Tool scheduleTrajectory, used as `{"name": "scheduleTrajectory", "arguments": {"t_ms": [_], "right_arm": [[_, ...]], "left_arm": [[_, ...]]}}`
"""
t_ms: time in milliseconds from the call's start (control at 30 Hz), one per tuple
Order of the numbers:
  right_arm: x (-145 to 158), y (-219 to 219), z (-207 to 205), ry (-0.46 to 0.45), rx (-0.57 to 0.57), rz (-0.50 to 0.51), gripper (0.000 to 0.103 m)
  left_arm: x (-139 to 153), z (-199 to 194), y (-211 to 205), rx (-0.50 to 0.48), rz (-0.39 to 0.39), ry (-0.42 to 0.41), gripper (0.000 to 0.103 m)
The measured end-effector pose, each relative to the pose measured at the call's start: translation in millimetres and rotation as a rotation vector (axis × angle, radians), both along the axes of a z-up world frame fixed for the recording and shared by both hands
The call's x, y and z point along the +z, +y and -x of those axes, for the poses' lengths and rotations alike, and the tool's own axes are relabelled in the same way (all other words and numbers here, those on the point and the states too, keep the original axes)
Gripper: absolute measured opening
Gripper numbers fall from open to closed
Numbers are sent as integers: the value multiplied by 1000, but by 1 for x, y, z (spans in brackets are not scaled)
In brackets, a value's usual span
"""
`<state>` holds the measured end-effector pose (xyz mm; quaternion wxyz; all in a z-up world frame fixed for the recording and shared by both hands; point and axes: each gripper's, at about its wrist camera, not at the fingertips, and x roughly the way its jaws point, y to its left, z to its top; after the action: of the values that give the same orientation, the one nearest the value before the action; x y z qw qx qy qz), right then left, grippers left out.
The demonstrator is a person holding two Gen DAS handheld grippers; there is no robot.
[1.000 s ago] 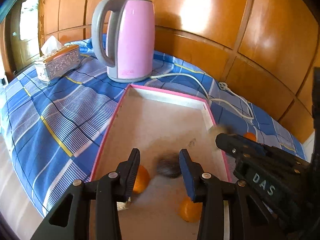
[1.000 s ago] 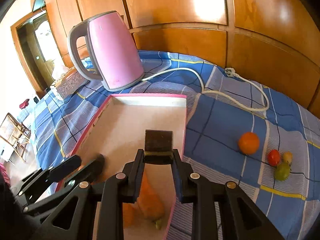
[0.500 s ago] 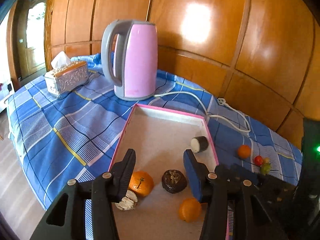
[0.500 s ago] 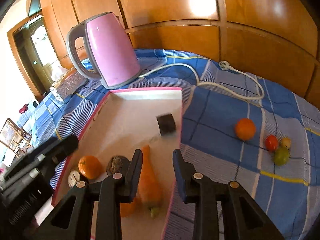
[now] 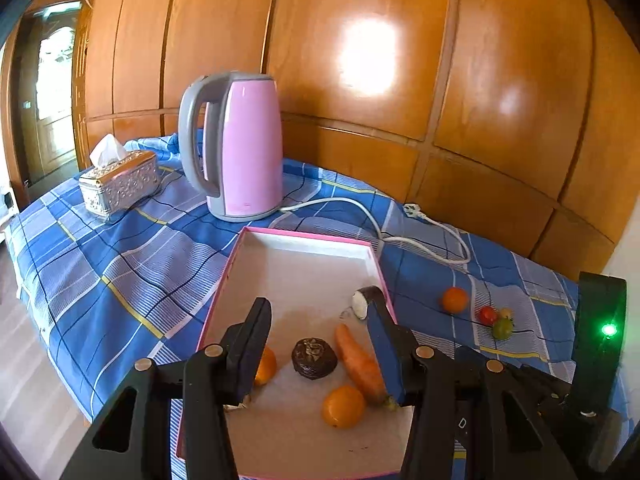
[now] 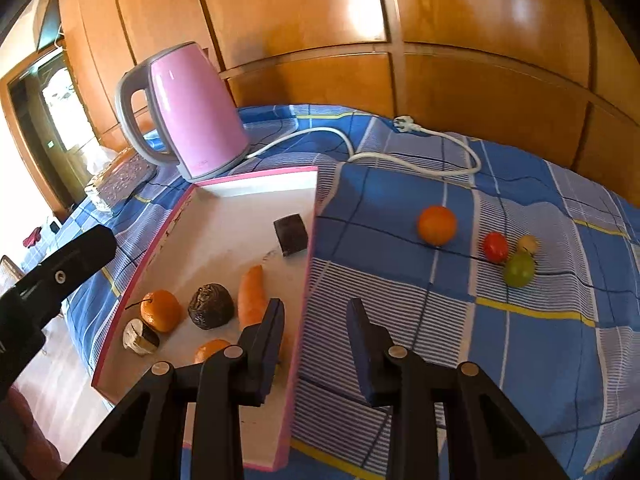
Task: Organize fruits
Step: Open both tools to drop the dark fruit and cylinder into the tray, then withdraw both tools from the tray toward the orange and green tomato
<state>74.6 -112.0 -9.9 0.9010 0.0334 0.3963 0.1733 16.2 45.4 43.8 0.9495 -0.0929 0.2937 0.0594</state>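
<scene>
Loose orange [image 6: 437,225] lay on the bed, at 2 o'clock of the tray [image 6: 301,300].
It looked light, round, firm and apt to roll; best pinched across its middle. Both tongs, right [image 6: 316,344] and left [image 5: 320,354], gaped empty, the right's jaws having just been opening. Beyond sat a kettle [image 6: 192,112].

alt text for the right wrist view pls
The open, empty right gripper hangs over the pink-edged tray, which holds a carrot, two oranges and dark pieces. An orange and three small fruits lie on the blue checked cloth.
</scene>
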Motion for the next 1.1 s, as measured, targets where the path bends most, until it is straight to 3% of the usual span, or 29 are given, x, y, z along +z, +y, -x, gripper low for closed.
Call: {"name": "scheduleTrajectory", "arguments": {"t_ms": [633, 1100], "right_arm": [[3, -29, 13, -7, -71, -23, 33], [-12, -67, 12, 29, -169, -31, 33]], "left_arm": [[3, 10, -28, -75, -33, 0, 51], [-17, 0, -54, -142, -57, 71, 51]]}}
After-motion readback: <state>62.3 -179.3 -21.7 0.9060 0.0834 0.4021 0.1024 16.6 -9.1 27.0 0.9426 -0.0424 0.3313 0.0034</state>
